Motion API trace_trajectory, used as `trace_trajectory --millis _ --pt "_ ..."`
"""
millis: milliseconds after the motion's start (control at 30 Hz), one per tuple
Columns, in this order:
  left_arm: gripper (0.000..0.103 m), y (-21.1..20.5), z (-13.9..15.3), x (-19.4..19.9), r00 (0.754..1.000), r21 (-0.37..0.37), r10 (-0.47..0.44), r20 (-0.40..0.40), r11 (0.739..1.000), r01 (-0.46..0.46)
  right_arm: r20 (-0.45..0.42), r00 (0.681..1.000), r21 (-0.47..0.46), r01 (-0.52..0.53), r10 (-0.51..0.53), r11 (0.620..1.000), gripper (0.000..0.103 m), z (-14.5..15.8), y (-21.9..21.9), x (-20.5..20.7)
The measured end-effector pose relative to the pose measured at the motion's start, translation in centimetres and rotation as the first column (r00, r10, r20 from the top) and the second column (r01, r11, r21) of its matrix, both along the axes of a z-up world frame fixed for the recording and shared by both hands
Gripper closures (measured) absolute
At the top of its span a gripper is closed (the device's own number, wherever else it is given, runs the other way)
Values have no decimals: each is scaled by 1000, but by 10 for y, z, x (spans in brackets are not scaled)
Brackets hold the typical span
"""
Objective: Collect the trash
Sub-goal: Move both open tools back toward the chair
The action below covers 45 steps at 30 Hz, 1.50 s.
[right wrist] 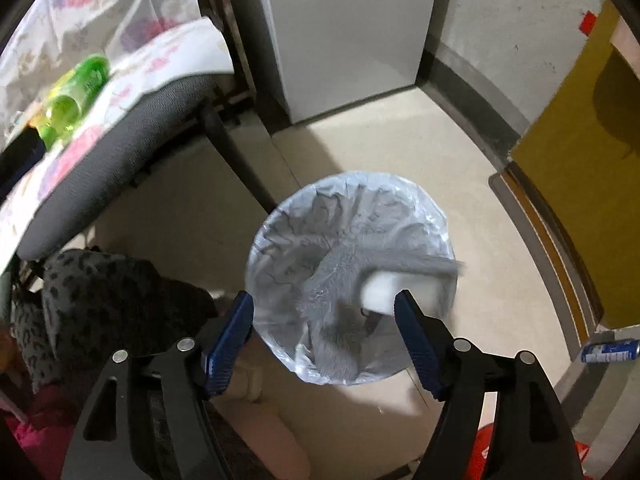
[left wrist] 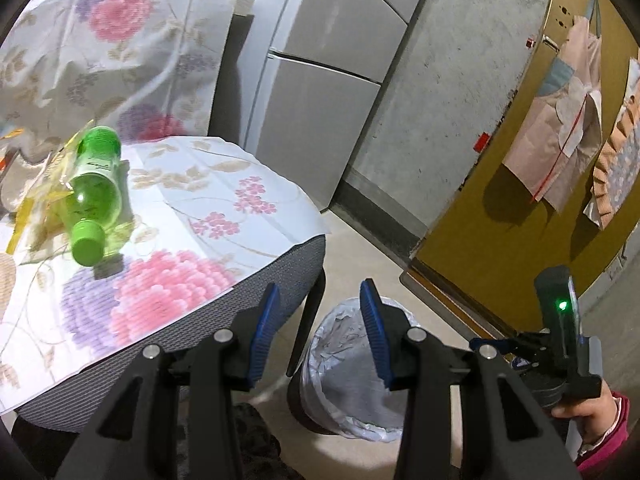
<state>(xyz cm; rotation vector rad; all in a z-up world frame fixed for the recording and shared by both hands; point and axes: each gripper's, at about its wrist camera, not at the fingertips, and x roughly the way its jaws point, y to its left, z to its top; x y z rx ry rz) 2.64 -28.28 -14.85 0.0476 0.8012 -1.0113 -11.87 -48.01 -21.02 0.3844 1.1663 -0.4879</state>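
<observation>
A green plastic bottle (left wrist: pixel 94 196) lies on its side on the floral cloth over the chair seat (left wrist: pixel 176 240), cap toward me; it also shows in the right wrist view (right wrist: pixel 72 100). My left gripper (left wrist: pixel 318 300) is open and empty, over the chair's front edge. A bin lined with a clear bag (right wrist: pixel 352 272) stands on the floor; it also shows in the left wrist view (left wrist: pixel 348 376). My right gripper (right wrist: pixel 324 304) is open just above the bin. A blurred white and grey piece of trash (right wrist: pixel 394 288) sits inside the bin mouth, free of the fingers.
A grey fridge (left wrist: pixel 332 80) stands behind the chair. A yellow door (left wrist: pixel 520 184) with hanging cloths is at right. A blue can (right wrist: pixel 610 350) lies on the floor at right. Yellow wrappers (left wrist: pixel 36 200) lie beside the bottle. My leg in patterned trousers (right wrist: pixel 112 300) is beside the bin.
</observation>
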Motion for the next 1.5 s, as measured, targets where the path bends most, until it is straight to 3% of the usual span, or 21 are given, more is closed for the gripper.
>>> trace_trajectory --millis 100,267,400,633,867,1200,1500 --pt "63 8 4 1 1000 -6 17 9 1000 -17 51 999 -31 7 -5 1000 30 15 5 1" --pt "63 33 13 9 995 17 92 45 996 -93 206 977 -78 -32 48 996 29 55 23 16" --pt "63 70 21 22 977 37 200 72 978 -203 310 945 -114 -72 105 991 29 86 36 34" --pt "59 123 27 32 942 83 318 107 941 -327 404 900 -190 -89 160 978 25 125 49 28" --pt "59 135 33 35 930 91 351 106 928 -360 445 882 -209 -65 154 976 25 130 46 12" --pt "58 101 28 35 948 151 286 139 940 -306 488 862 -254 -13 140 967 25 123 21 1" --pt "57 54 23 31 969 186 183 167 959 -214 497 867 -168 50 41 984 25 88 -30 2"
